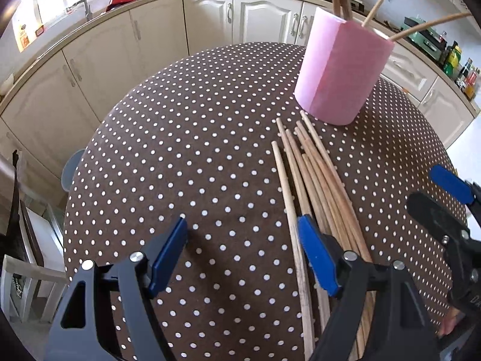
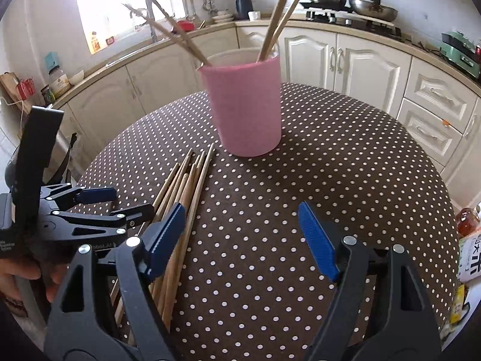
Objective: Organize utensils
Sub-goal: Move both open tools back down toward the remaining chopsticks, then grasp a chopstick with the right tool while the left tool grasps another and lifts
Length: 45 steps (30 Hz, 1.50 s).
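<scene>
A bundle of several wooden chopsticks (image 1: 315,174) (image 2: 186,180) lies loose on the polka-dot table (image 1: 195,150) (image 2: 330,165), in front of a pink cup (image 1: 339,69) (image 2: 246,108) that holds several more chopsticks. My left gripper (image 1: 242,225) is open just above the table. Its right finger overlaps the bundle, and the leftmost stick runs between the jaws without being pinched. My right gripper (image 2: 242,210) is open too, its left finger over the bundle's right side. Each gripper shows in the other's view, the right one (image 1: 442,198) and the left one (image 2: 120,203).
Cream kitchen cabinets (image 1: 126,45) (image 2: 360,60) curve behind the round table. A stove with pans (image 2: 354,9) stands at the back. Bottles and packets (image 2: 469,240) sit past the table's right edge. A chair (image 1: 24,240) stands to the left.
</scene>
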Each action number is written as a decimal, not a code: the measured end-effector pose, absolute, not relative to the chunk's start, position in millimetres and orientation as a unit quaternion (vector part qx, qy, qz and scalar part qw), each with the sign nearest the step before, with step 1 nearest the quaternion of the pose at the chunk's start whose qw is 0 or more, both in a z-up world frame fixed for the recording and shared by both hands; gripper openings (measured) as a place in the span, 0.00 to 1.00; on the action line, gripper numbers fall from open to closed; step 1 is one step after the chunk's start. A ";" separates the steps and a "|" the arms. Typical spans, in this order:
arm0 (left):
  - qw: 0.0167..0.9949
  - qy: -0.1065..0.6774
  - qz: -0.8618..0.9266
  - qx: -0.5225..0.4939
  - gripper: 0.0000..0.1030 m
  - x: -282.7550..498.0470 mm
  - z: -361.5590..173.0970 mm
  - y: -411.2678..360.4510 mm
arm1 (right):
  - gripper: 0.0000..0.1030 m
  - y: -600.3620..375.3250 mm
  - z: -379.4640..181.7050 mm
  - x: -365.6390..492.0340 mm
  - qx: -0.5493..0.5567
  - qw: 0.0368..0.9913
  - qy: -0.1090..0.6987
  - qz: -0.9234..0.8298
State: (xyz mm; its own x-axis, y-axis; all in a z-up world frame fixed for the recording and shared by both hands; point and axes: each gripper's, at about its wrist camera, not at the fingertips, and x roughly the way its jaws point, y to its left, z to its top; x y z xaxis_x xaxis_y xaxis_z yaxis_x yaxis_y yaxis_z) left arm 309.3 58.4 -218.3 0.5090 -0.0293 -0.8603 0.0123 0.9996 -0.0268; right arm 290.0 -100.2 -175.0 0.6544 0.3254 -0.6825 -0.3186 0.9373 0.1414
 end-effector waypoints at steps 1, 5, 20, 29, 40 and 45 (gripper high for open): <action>0.870 0.494 -0.013 -0.008 0.73 309.4 -218.3 58.3 | 0.74 -97.9 -175.6 292.2 0.001 0.908 0.379 0.177; 0.870 0.492 -0.023 -0.013 0.73 309.4 -220.5 59.9 | 0.74 -88.8 -179.1 302.1 -0.005 0.898 0.400 0.184; 0.880 0.474 -0.023 0.019 0.37 308.1 -219.5 69.1 | 0.36 -44.4 -190.2 363.1 -0.042 0.859 0.471 0.194; 0.884 0.465 -0.039 0.016 0.10 319.9 -224.0 77.9 | 0.31 -17.9 -196.2 375.9 -0.058 0.846 0.490 0.201; 0.881 0.470 -0.052 -0.002 0.06 337.7 -223.0 74.7 | 0.20 7.9 -198.7 388.9 -0.076 0.824 0.516 0.221; 0.878 0.476 -0.058 -0.017 0.06 339.9 -223.0 78.7 | 0.12 -8.7 -199.3 391.2 -0.076 0.809 0.538 0.224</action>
